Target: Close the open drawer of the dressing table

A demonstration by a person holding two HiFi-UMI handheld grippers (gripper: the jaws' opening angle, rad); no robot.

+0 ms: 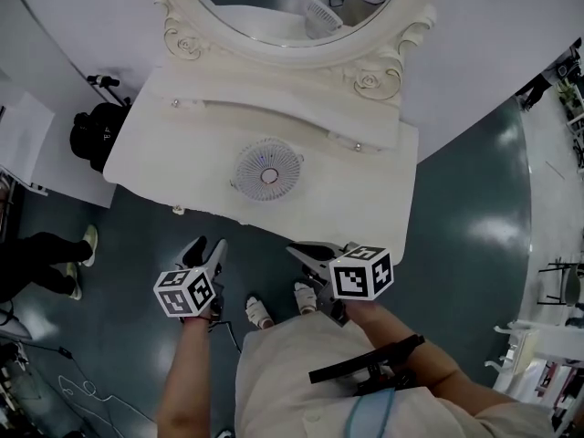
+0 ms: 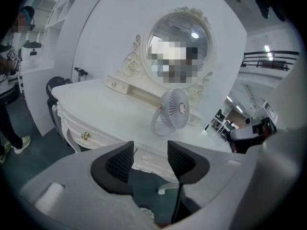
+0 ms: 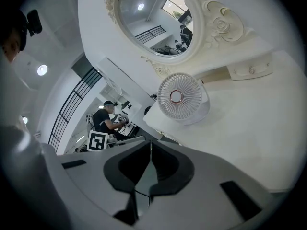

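while both tools hang in front of the table's edge, neither touches it. the left gripper [image 2: 150, 150] has its jaws spread with only floor between them, and the right gripper [image 3: 151, 150] has its jaws pressed together on nothing. in the head view the person's shoes [image 1: 258, 312] stand below them, close under the front of the dressing table [image 1: 182, 158].

the drawer [image 2: 98, 134] with the brass knob [image 2: 85, 136] sits in the left part of that front, and from here it looks flush. no drawer shows plainly pulled out, and the gripper bodies cut off the right part of the front, so i cannot tell which one is open. if one does stand out, a flat push looks best. set the closed jaws, or the outer side of one jaw, against the drawer face beside the knob and drive straight in, not at an angle, so the drawer does not jam.

a small fan [image 1: 267, 169] stands on the top near the front edge, and a hard shove might shake it. behind it are a low shelf with small drawers [image 3: 249, 71] and the oval mirror [image 1: 274, 12]. left of the table, a black object [image 1: 96, 135] and a bystander's legs [image 1: 46, 258] are well apart from the path of the push.
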